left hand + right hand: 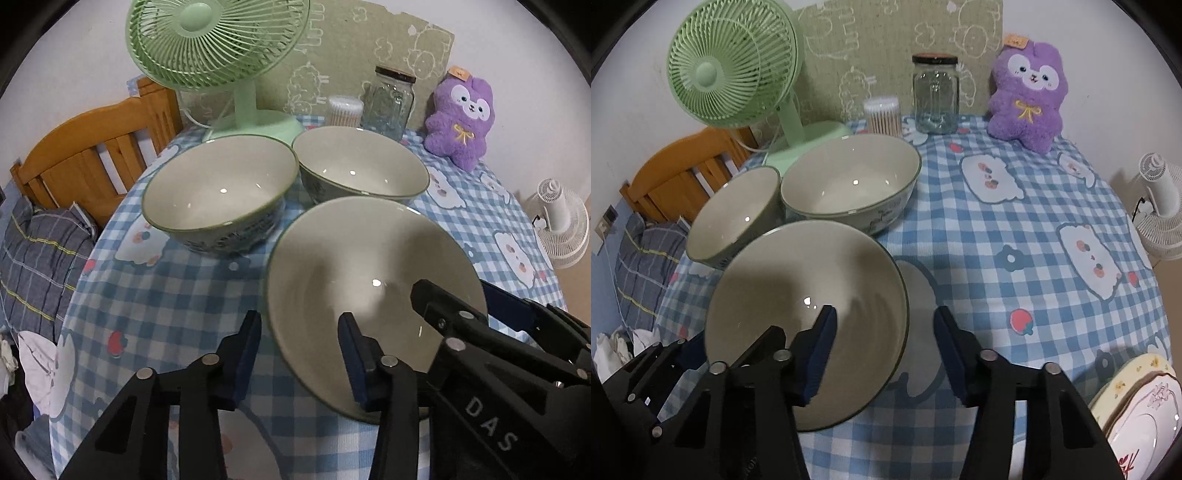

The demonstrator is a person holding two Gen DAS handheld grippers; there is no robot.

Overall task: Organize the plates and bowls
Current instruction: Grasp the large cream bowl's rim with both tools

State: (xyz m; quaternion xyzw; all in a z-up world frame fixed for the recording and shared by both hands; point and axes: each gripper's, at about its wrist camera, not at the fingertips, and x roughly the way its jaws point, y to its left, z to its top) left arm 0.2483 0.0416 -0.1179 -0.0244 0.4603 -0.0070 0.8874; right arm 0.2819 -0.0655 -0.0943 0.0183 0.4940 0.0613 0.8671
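Three pale bowls with green rims stand on the blue checked tablecloth [166,295]. The nearest bowl [362,258] [798,280] sits between both grippers. My left gripper [299,319] is open and straddles its left rim, one finger outside and one inside, with a gap to the rim on both sides. My right gripper [885,312] [458,295] is open astride the right rim in the same way, pads clear of the wall. Behind stand a second bowl [218,192] [735,214] and a third bowl [362,162] [849,177], close together. A stack of decorated plates [1145,406] lies at the near right edge.
A green desk fan [218,40], a cotton swab box [345,109], a glass jar [389,99] and a purple plush toy [461,118] line the back of the table. A wooden bed frame [92,158] is off to the left, a white fan [561,225] to the right.
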